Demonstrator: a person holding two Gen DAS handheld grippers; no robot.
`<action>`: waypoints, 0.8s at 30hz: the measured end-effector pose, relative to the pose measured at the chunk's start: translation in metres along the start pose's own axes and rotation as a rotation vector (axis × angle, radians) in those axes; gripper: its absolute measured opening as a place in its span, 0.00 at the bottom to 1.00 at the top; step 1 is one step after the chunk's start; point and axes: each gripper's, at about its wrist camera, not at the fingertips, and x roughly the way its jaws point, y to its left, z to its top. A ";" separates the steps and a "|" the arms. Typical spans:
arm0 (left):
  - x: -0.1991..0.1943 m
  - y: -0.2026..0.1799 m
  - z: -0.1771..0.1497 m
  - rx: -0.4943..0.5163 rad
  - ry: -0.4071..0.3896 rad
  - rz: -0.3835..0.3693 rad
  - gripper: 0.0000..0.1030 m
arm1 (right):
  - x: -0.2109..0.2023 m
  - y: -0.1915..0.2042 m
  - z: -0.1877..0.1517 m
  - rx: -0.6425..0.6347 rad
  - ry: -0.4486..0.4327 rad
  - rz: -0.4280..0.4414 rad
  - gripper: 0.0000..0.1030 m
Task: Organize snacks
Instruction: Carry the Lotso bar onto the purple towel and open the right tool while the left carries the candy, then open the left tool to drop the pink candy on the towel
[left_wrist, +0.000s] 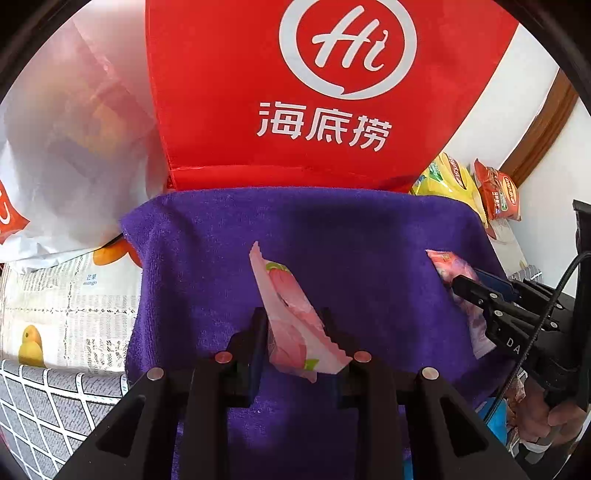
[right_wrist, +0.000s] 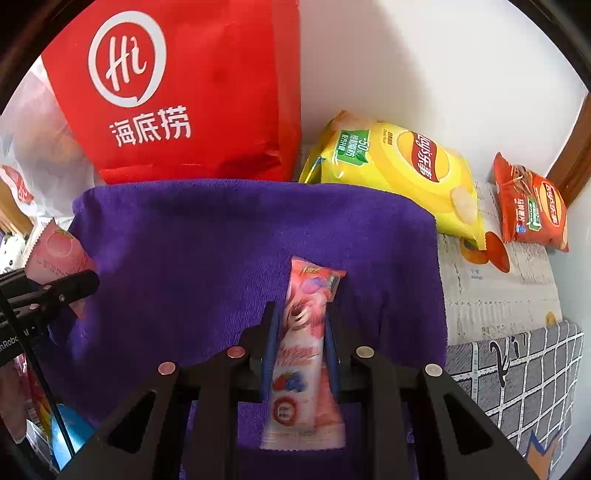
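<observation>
My left gripper (left_wrist: 293, 317) is shut on a pink peach snack packet (left_wrist: 284, 295), held tilted above the purple towel (left_wrist: 221, 258). My right gripper (right_wrist: 301, 314) is shut on a long pink berry snack bar packet (right_wrist: 306, 343) over the same towel (right_wrist: 184, 258). The right gripper also shows in the left wrist view (left_wrist: 465, 284) at the right, with the bar packet (left_wrist: 450, 264) in it. The left gripper (right_wrist: 88, 282) shows at the left of the right wrist view with the peach packet (right_wrist: 59, 254).
A red Haidilao bag (left_wrist: 295, 92) stands behind the towel. A white plastic bag (left_wrist: 74, 147) lies left of it. A yellow chip bag (right_wrist: 399, 173) and a red chip bag (right_wrist: 532, 206) lie at the back right on a patterned tablecloth (right_wrist: 498, 288).
</observation>
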 end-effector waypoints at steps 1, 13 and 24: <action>0.000 -0.001 0.000 0.000 0.000 0.000 0.25 | -0.001 0.001 0.000 -0.002 -0.001 0.002 0.33; -0.001 -0.006 0.001 0.006 -0.007 -0.023 0.27 | -0.037 -0.004 0.002 0.022 -0.120 -0.002 0.54; -0.031 -0.011 0.002 0.029 -0.071 -0.012 0.61 | -0.062 0.010 0.002 -0.024 -0.192 -0.009 0.54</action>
